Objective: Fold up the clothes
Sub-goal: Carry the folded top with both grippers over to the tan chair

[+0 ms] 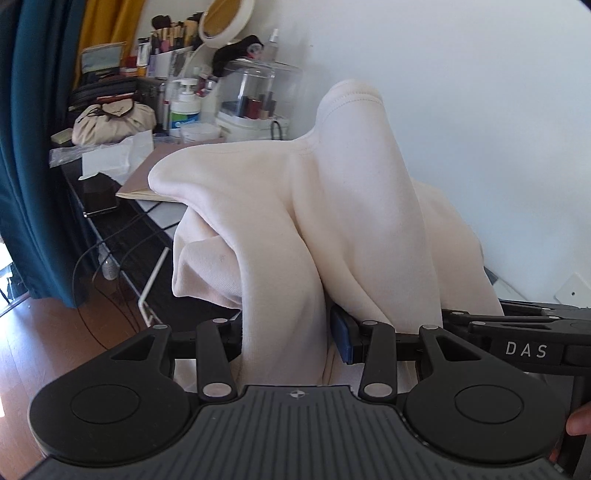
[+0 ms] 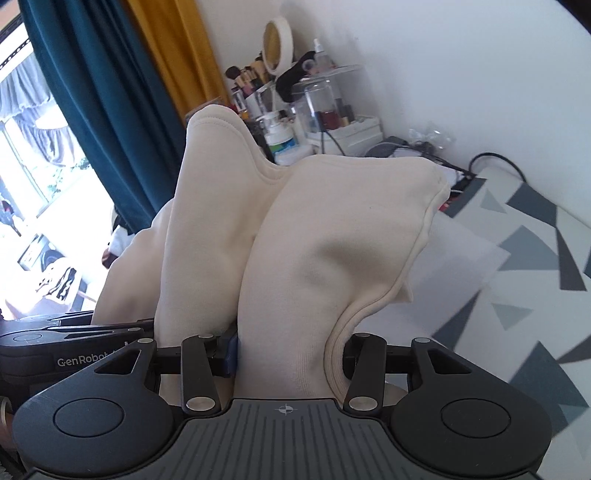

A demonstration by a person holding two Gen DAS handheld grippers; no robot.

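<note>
Both my tools are up in the air with the cream sweatshirt bunched between them. My left tool is clamped on a thick fold of it: the fabric runs straight down through the jaws, a blue pad pressing on its right side. My right tool grips another fold the same way, with a ribbed hem curling around its right finger. The two tools sit just beside each other; in the left view the right one's black body pokes in at the edge, and in the right view the left one shows at the left edge.

The sweatshirt billows up ahead of both cameras, held off any surface, one stitched edge peaking high against the white wall. Behind it, the desk is crowded with a round mirror, makeup brushes, a pump bottle and a clear organiser. Teal curtain to the left, and to the right a surface with grey triangles below.
</note>
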